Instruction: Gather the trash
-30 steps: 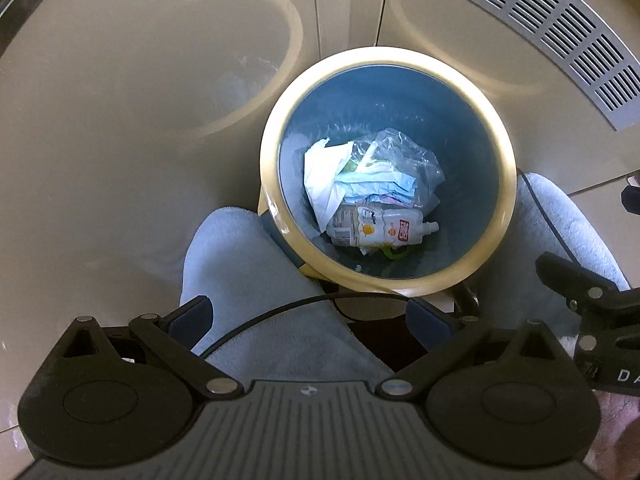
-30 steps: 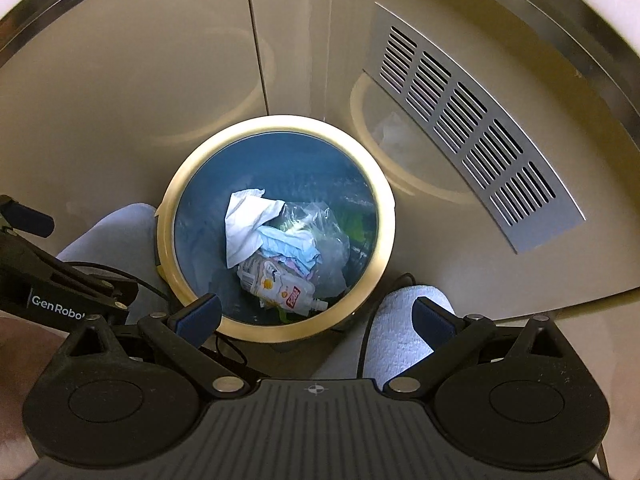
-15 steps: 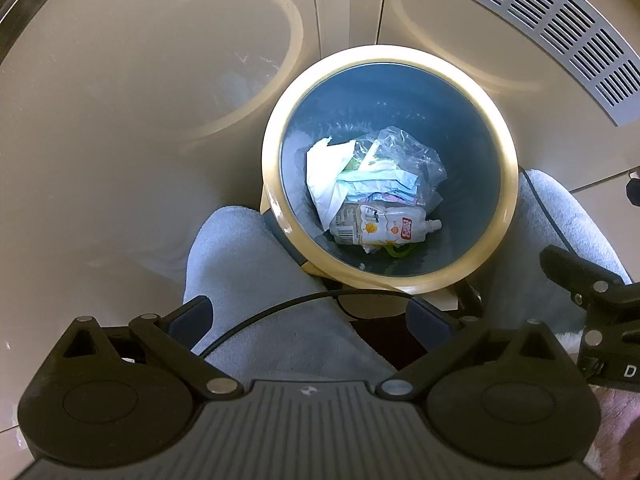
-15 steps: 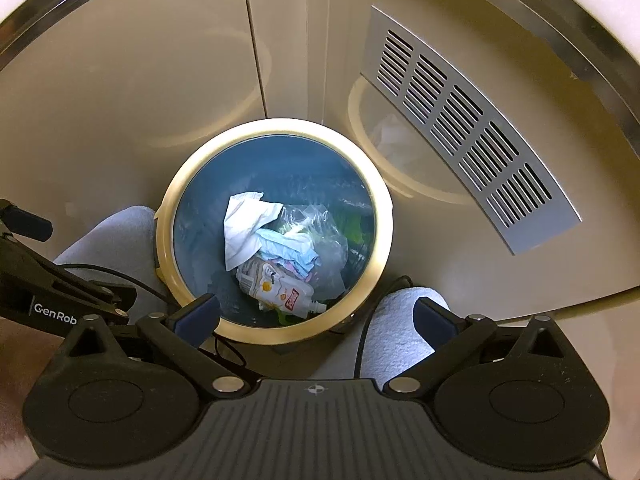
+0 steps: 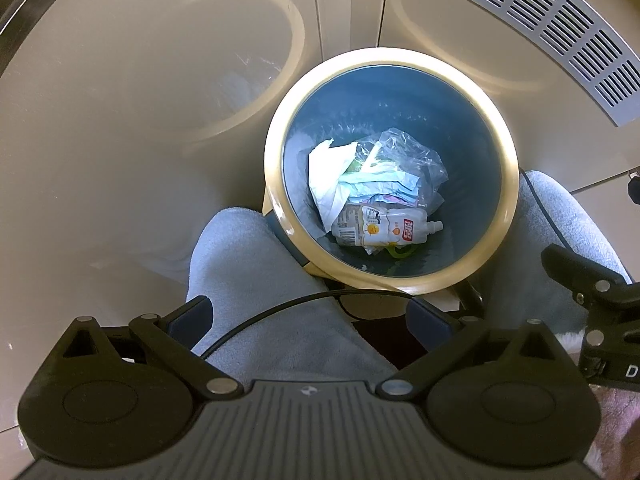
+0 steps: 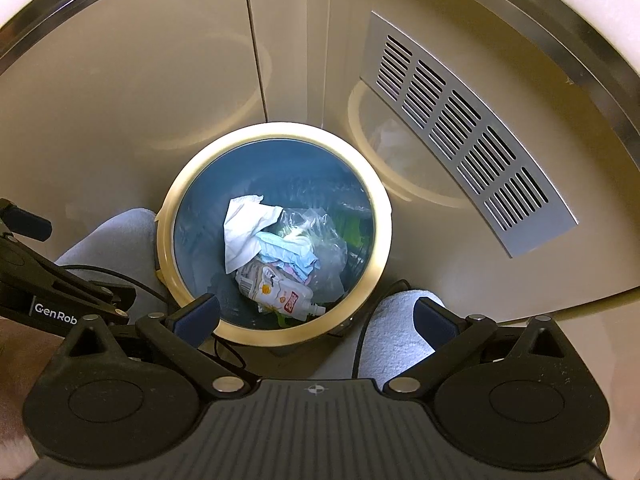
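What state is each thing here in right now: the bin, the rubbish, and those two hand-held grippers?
Trash bin: upright, uncovered, only the bottom filled.
White tissue: crumpled, lying in the bin.
Clear plastic bag: crumpled, in the bin.
Drink pouch: flattened, lying on its side in the bin.
Left hand-held gripper: open, empty, above the bin's near edge.
Right hand-held gripper: open, empty, over the bin's near edge.

bin (image 5: 508,168) glossy plastic | floor (image 5: 100,140) glossy | vent (image 6: 460,140) matt metal
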The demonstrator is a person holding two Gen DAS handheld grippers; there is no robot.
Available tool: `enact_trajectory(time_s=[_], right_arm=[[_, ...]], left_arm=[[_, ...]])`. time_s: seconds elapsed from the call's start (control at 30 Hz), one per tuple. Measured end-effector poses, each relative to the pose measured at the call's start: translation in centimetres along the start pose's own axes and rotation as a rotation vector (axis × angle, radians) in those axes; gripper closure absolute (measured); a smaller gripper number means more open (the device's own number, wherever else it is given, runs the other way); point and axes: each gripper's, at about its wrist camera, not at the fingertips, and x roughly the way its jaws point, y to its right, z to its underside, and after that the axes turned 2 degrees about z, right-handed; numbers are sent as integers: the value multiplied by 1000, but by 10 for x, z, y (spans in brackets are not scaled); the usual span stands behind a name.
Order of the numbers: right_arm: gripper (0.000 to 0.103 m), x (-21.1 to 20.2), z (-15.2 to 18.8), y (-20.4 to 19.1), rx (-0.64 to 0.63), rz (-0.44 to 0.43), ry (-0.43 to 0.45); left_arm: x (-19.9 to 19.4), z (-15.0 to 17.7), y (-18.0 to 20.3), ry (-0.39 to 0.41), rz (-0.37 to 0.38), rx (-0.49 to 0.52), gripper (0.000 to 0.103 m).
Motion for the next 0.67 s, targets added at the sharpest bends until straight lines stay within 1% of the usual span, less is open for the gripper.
enact_trajectory(time_s=[0.67], right_arm=[[0,-4,-2,1,3,0,11]], left_arm=[[-8,0,0,12,-13,-1,0]])
